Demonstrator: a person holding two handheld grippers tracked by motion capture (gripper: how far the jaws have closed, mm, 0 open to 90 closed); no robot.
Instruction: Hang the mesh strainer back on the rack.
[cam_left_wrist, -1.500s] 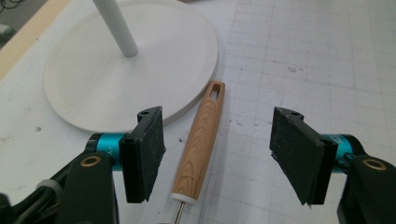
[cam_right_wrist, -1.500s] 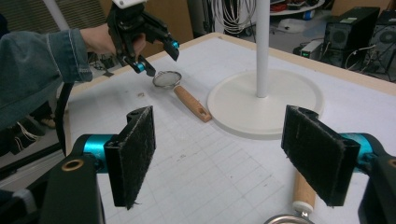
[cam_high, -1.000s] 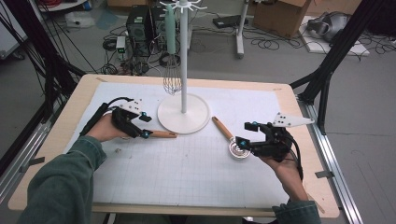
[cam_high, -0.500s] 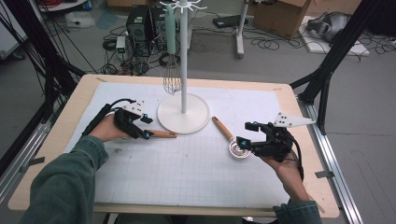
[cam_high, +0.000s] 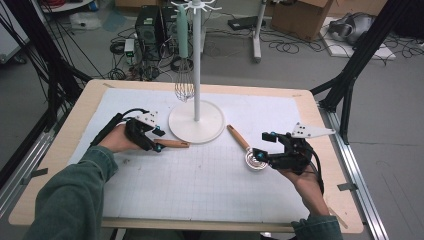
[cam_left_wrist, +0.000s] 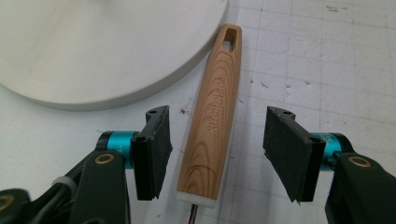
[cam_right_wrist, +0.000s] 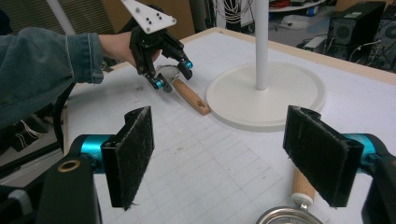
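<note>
While its jaws close, the left hand-held gripper (cam_left_wrist: 217, 156) straddles (untouched) the wooden handle (cam_left_wrist: 215, 121).

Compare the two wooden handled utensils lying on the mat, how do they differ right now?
The left utensil lies beside the stand base, its handle between the left gripper jaws, which have just been closing without touching it yet. The right utensil lies at a slant farther from the base, with its round metal head towards the open right gripper, which straddles nothing. Both have light wooden handles and rest flat on the gridded mat.
</note>
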